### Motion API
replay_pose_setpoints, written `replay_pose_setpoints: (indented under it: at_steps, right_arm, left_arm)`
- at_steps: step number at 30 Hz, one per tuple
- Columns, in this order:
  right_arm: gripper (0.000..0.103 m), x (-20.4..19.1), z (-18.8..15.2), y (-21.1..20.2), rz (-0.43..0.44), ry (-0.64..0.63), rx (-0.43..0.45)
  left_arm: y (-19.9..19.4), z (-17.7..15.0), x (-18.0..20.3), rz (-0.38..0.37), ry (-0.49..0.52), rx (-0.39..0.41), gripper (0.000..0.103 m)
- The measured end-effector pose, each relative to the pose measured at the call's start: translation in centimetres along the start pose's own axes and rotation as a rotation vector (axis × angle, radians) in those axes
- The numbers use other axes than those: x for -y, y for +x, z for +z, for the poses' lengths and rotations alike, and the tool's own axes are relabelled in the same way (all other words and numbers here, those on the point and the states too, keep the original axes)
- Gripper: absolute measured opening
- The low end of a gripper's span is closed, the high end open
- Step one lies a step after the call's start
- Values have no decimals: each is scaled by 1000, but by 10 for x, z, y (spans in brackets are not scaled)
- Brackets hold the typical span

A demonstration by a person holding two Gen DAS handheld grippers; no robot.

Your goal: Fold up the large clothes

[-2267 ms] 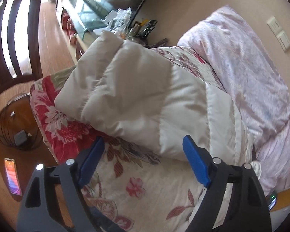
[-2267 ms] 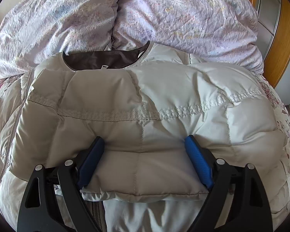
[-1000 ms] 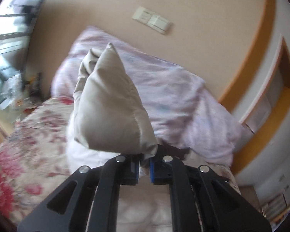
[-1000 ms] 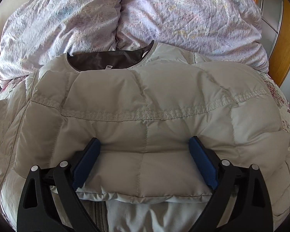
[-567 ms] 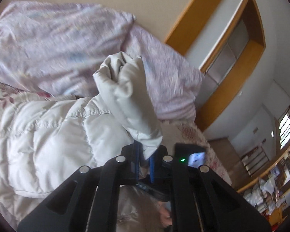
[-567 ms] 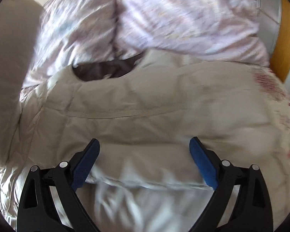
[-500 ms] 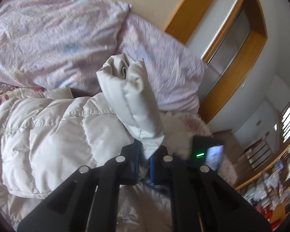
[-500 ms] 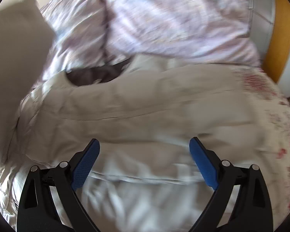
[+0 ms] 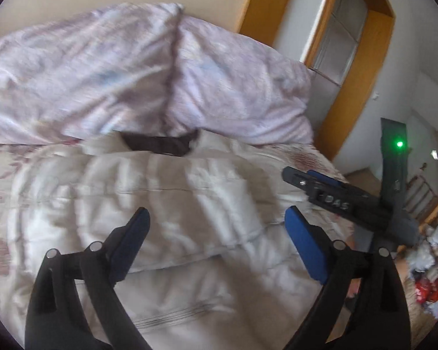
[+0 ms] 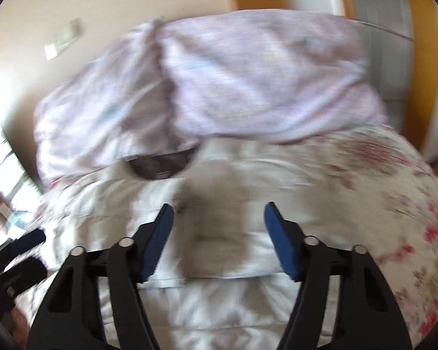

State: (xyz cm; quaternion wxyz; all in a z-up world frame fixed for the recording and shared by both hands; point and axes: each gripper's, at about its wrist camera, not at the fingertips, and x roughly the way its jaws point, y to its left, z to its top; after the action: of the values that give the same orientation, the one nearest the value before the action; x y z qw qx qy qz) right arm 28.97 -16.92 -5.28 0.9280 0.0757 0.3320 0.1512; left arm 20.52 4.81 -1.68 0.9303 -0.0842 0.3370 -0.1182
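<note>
Floral bedspread fills the near ground with two crumpled lilac pillows banked against the far wall, and the cream puffer jacket lies across the bed between them, dark collar lining toward the pillows, a sleeve folded over its body. Left gripper hangs over the jacket's near fold with jaws opening wide, pinching nothing — right gripper, off to its right, is closing above the padding, blue pads not yet touching it.

Beige jacket, lilac duvet, floral bedspread.
</note>
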Motion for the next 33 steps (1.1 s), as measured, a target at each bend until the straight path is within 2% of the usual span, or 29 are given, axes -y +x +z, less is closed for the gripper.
replay_pose_setpoints:
  at_steps: [2, 4, 8, 10, 13, 14, 17, 21, 23, 24, 27, 29, 33]
  right_arm:
    - [52, -21, -1, 11, 72, -53, -37]
    - [43, -39, -3, 22, 105, -102, -65]
    - [42, -62, -11, 43, 120, -169, -101]
    - [42, -62, -16, 54, 101, -180, -129]
    - [42, -55, -31, 93, -18, -194, -238]
    - [42, -46, -35, 107, -15, -163, -258]
    - [42, -34, -29, 123, -10, -96, -257]
    - [42, -42, -27, 128, -59, -143, -250]
    - [44, -42, -26, 123, -44, -150, -257]
    - [46, -40, -26, 118, -26, -145, -264]
    - [79, -25, -28, 90, 27, -100, -279]
    - [80, -11, -30, 66, 80, -75, -267]
    - [89, 33, -45, 10, 149, -11, -295]
  left_arm:
    - [-12, 0, -13, 67, -1, 8, 95]
    - [-26, -4, -30, 131, -3, 10, 95]
    - [-50, -19, -59, 234, -9, 14, 95]
    - [-60, -26, -73, 275, -16, 9, 95]
    - [-66, -37, -93, 314, -35, -1, 95]
    - [-68, -40, -97, 321, -42, -7, 95]
    - [-70, -51, -113, 338, -73, -30, 95]
    - [-75, -65, -126, 364, -88, -50, 95]
    - [-77, -71, -129, 375, -87, -65, 95]
    - [-79, -75, -131, 379, -85, -75, 95]
    - [-88, -89, -137, 380, -85, -102, 95]
    - [-94, -97, -142, 354, -100, -118, 95]
    - [-109, -115, -154, 282, -153, -146, 95]
